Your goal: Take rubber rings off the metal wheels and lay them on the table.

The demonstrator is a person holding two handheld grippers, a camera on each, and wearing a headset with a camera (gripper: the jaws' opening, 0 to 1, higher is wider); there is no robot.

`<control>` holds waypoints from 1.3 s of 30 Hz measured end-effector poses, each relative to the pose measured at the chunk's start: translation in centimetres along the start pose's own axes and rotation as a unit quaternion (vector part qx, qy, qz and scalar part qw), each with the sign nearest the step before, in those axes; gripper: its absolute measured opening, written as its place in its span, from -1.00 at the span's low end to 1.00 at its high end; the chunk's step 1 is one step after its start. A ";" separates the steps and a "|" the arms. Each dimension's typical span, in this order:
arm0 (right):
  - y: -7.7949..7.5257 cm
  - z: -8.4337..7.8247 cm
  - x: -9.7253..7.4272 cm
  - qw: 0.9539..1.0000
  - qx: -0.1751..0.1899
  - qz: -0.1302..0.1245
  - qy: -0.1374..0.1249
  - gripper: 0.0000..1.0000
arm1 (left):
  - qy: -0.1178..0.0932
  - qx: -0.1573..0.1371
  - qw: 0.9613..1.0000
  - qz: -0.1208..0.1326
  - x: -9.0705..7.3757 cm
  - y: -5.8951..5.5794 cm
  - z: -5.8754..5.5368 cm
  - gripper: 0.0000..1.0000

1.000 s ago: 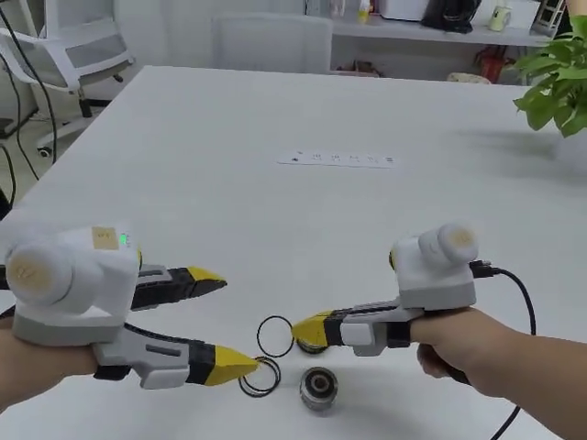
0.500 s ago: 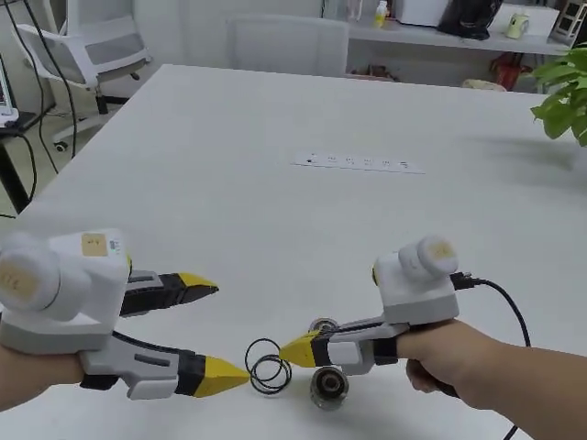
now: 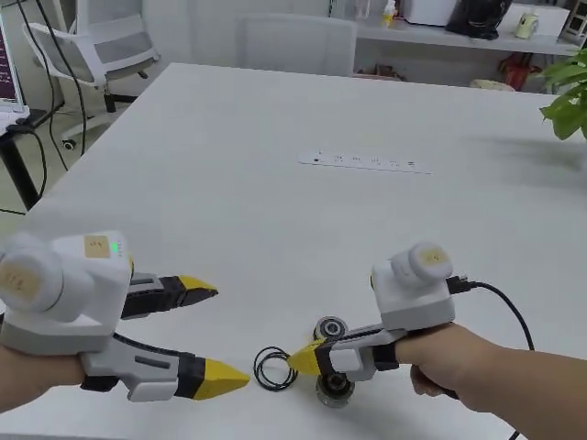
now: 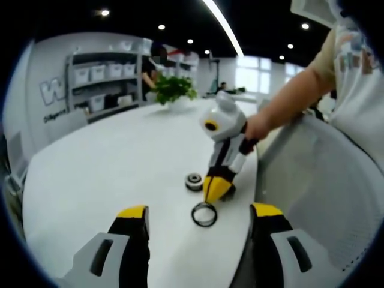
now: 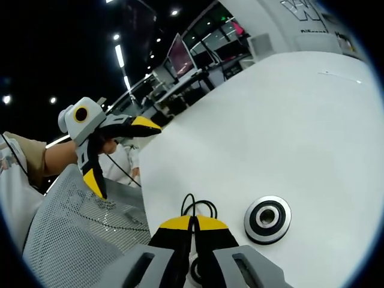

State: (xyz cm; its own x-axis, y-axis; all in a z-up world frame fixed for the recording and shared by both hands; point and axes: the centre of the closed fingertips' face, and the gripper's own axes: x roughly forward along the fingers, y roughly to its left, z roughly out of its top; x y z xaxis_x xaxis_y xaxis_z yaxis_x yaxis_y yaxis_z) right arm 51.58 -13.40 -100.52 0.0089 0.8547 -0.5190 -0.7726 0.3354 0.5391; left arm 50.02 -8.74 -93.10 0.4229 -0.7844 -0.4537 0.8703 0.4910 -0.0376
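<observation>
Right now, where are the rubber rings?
Head view: rubber rings lie on the table at the tip of the right gripper, left of the metal wheels.

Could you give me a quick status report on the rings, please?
Left claw open, hovering off to the side. Right claw shut, tips at rubber rings lying on table. Two metal wheels beside it. Nothing in the way.

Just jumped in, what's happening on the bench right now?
A person works two handheld grippers at a white table. The right gripper, jaws shut, has its tips by the loose black rubber rings, next to two metal wheels. Whether it pinches a ring is unclear. The left gripper hovers open beside them.
</observation>
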 end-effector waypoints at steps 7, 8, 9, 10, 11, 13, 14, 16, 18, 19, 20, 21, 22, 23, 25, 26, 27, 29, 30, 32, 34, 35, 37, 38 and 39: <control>-0.2 -0.5 0.1 1.000 -0.020 -0.011 0.016 -0.97 | 0.004 -0.001 1.000 -0.002 0.2 -0.1 -0.2 0.36; -0.2 -0.5 0.1 1.000 -0.021 -0.011 0.015 -0.96 | 0.005 -0.001 1.000 -0.002 0.2 -0.1 -0.2 0.36; -0.2 -0.5 0.1 1.000 -0.022 -0.011 0.016 -0.95 | 0.005 -0.002 1.000 -0.002 0.2 -0.1 -0.3 0.36; -0.1 -0.6 0.1 0.999 -0.025 -0.011 0.018 -0.94 | 0.006 -0.002 1.000 -0.002 0.2 -0.1 -0.3 0.36; -0.1 -0.6 0.1 0.999 -0.028 -0.012 0.019 -0.92 | 0.008 -0.001 1.000 -0.003 0.2 -0.1 -0.3 0.36; 0.0 -0.6 0.0 0.999 -0.030 -0.012 0.020 -0.87 | 0.009 -0.001 1.000 -0.004 0.2 -0.1 -0.4 0.36; -0.1 -0.6 0.0 0.999 -0.032 -0.014 0.021 -0.86 | 0.010 -0.001 1.000 -0.004 0.2 -0.1 -0.4 0.36; -0.1 -0.6 0.0 0.999 -0.032 -0.014 0.022 -0.83 | 0.012 -0.002 1.000 -0.004 0.2 0.0 -0.5 0.36; -0.2 -0.6 -0.1 0.999 -0.034 -0.016 0.023 -0.80 | 0.013 -0.002 1.000 -0.004 0.2 0.0 -0.6 0.36; -0.2 -0.6 -0.2 0.999 -0.036 -0.017 0.024 -0.79 | 0.015 -0.002 1.000 -0.005 0.2 -0.1 -0.7 0.35; -0.3 -0.6 -0.2 0.999 -0.036 -0.017 0.024 -0.77 | 0.015 -0.002 1.000 -0.006 0.3 -0.1 -0.7 0.35; -0.3 -0.6 -0.4 0.999 -0.036 -0.017 0.024 -0.76 | 0.016 -0.001 1.000 -0.007 0.3 -0.1 -0.7 0.35; -0.3 -0.6 -0.5 0.999 -0.036 -0.018 0.023 -0.75 | 0.017 -0.001 1.000 -0.007 0.3 -0.1 -0.6 0.35; -0.3 -0.5 -0.7 0.999 -0.037 -0.018 0.021 -0.74 | 0.017 0.000 1.000 -0.008 0.3 0.0 -0.6 0.35; -0.3 -0.2 -1.0 0.999 -0.035 -0.019 0.015 -0.73 | 0.018 0.000 1.000 -0.008 0.4 0.0 -0.5 0.35; -0.3 0.1 -1.2 0.999 -0.034 -0.019 0.010 -0.72 | 0.018 0.001 1.000 -0.009 0.5 0.1 -0.4 0.35; -0.3 0.2 -1.4 0.999 -0.034 -0.020 0.007 -0.71 | 0.018 0.001 1.000 -0.009 0.6 0.1 -0.4 0.35; -0.3 0.6 -1.8 0.999 -0.032 -0.021 0.000 -0.70 | 0.019 0.003 1.000 -0.011 0.8 0.2 -0.2 0.35; -0.4 0.9 -2.0 0.999 -0.030 -0.021 -0.007 -0.69 | 0.019 0.004 1.000 -0.012 0.9 0.2 -0.1 0.35; -0.6 1.2 -2.5 0.999 -0.026 -0.022 -0.015 -0.69 | 0.019 0.006 1.000 -0.014 1.1 0.2 0.2 0.35; -0.7 1.6 -3.0 0.999 -0.025 -0.026 -0.024 -0.68 | 0.019 0.008 1.000 -0.015 1.4 0.3 0.4 0.34; -0.8 1.7 -3.3 0.999 -0.024 -0.027 -0.027 -0.67 | 0.019 0.009 1.000 -0.016 1.5 0.4 0.5 0.34; -1.1 2.0 -3.8 0.999 -0.023 -0.031 -0.035 -0.66 | 0.019 0.011 1.000 -0.018 1.8 0.5 0.8 0.34; -1.3 2.2 -4.1 0.998 -0.024 -0.034 -0.041 -0.65 | 0.019 0.012 1.000 -0.018 1.9 0.5 0.9 0.34; -1.5 2.3 -4.3 0.998 -0.023 -0.036 -0.043 -0.63 | 0.019 0.013 1.000 -0.019 2.0 0.6 1.0 0.34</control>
State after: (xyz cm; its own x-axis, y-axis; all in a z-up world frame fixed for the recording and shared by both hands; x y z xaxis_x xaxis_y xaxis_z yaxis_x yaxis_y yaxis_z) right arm 54.16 -16.69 -97.52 0.1187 0.8610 -0.4945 -0.7967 0.3799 0.4701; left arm 51.62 -10.44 -93.16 0.3797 -0.7873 -0.4858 0.8920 0.4508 -0.0333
